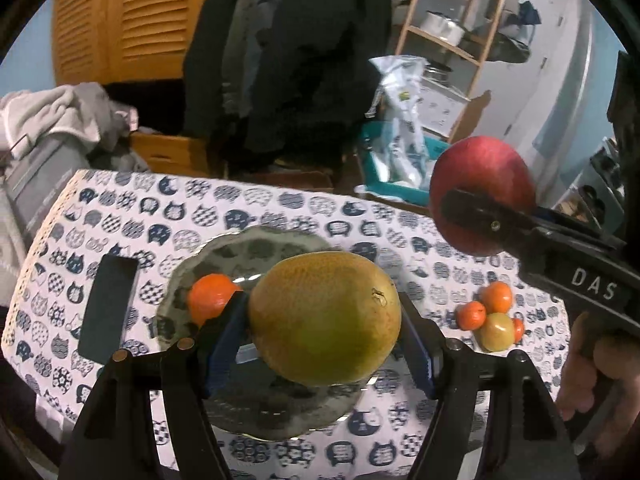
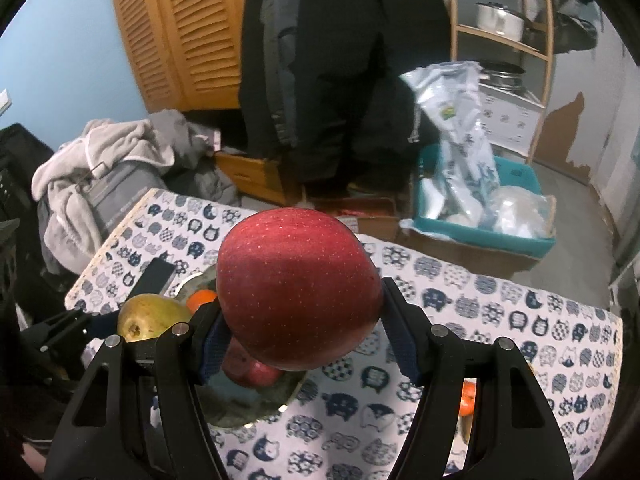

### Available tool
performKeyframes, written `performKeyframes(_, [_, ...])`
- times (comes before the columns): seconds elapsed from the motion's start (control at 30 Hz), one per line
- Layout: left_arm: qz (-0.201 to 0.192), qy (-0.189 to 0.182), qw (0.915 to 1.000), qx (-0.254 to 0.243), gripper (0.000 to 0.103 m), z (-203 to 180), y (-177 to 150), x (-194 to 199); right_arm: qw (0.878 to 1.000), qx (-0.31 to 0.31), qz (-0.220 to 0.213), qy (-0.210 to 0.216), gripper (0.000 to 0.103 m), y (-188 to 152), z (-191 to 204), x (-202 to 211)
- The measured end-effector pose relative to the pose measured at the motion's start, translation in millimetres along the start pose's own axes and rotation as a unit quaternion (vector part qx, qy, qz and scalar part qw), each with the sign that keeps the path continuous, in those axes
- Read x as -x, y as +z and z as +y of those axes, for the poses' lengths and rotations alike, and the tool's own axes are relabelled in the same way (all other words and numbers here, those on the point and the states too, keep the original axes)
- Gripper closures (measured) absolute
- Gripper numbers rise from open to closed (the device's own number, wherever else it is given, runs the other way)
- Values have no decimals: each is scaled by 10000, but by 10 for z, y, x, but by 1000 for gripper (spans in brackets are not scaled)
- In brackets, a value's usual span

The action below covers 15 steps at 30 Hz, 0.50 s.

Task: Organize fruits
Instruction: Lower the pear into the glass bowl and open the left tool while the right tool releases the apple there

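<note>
Left gripper point(image 1: 324, 320): blue-padded jaws clamped on a large round yellow-green citrus fruit point(image 1: 325, 318), skin dimpled, dull, with a small brown scar; held above the plate. Right gripper point(image 2: 300, 320): jaws clamped on a red apple point(image 2: 298, 294), glossy, finely speckled, held over the plate's near right rim.

Plate point(image 1: 192, 268): grey, glassy, scalloped edge, at the table's centre; carries one smooth orange tangerine point(image 1: 210, 298) and, in the right wrist view, another red fruit point(image 2: 250, 370).

Table point(image 1: 280, 208): covered in white cloth printed with navy cat heads. Flat black rectangular slab point(image 1: 108, 314) near the left edge. Cluster of small tangerines and one greenish fruit point(image 1: 490, 318) toward the right edge.
</note>
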<state>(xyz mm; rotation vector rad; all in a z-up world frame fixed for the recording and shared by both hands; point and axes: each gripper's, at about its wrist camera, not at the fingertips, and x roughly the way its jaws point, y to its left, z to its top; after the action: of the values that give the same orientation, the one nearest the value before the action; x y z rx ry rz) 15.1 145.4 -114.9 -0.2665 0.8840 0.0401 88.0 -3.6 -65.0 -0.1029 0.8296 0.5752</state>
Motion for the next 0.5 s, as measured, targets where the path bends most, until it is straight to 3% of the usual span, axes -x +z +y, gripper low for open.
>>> performKeyframes(0.5, [596,396,9965,441,30,546,-229,-440,9978,129,645,108,35,-118,326,-729])
